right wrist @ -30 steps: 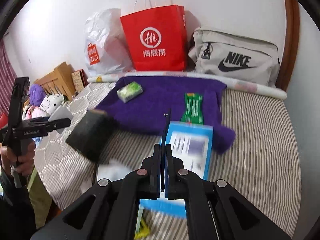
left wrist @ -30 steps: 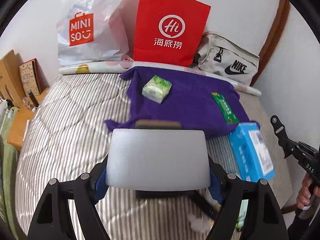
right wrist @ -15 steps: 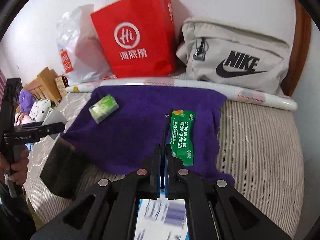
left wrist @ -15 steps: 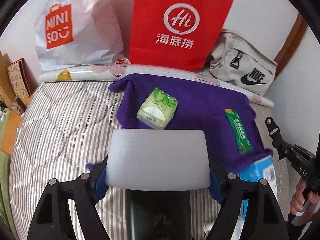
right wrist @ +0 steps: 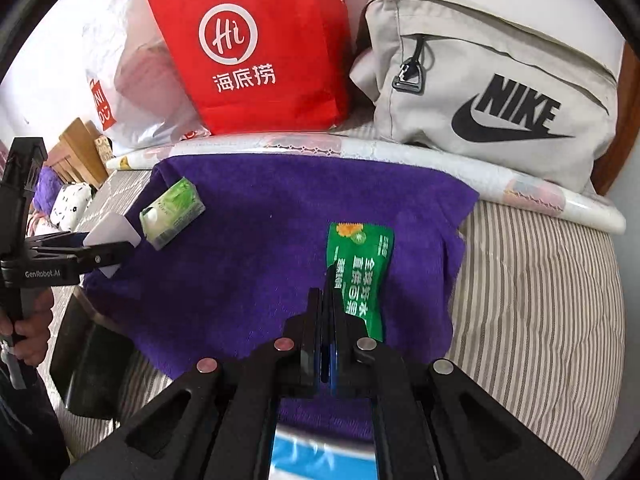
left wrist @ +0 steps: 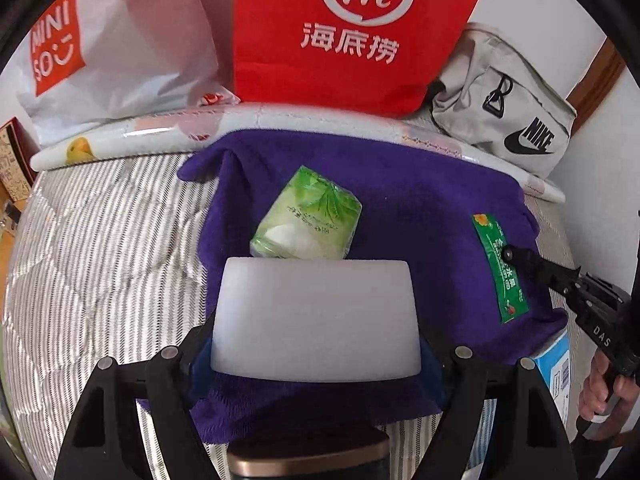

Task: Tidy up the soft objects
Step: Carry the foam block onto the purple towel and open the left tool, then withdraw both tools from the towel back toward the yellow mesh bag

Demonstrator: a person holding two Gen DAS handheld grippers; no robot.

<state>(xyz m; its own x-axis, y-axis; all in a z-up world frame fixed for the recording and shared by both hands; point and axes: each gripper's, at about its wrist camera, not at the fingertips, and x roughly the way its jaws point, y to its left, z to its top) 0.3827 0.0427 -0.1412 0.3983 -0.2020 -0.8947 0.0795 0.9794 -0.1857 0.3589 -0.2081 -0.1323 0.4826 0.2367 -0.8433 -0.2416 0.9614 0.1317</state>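
A white foam block [left wrist: 316,304] sits between the jaws of my left gripper [left wrist: 316,350], which is shut on it just above the near part of a purple towel [left wrist: 420,208]. Right behind the block, a green tissue pack [left wrist: 308,216] lies on the towel. The right wrist view shows the same block [right wrist: 114,230] and tissue pack [right wrist: 174,212] at the left. My right gripper [right wrist: 330,280] is shut and empty, its tips over the lower left part of a green sachet [right wrist: 360,276] on the towel [right wrist: 248,264]. Its tips [left wrist: 510,255] also show in the left wrist view, over the sachet [left wrist: 498,268].
A striped bed cover [left wrist: 104,248] lies under the towel. Along the back stand a white plastic bag [left wrist: 120,48], a red paper bag [left wrist: 344,32] and a grey Nike bag [right wrist: 492,80]. A blue box [left wrist: 558,364] and a dark container [right wrist: 92,372] sit near the front edge.
Both grippers moved forward and down over the purple towel. The tissue pack and the sachet grew larger in view. The blue box slid below the right gripper. The block stayed in the left jaws.
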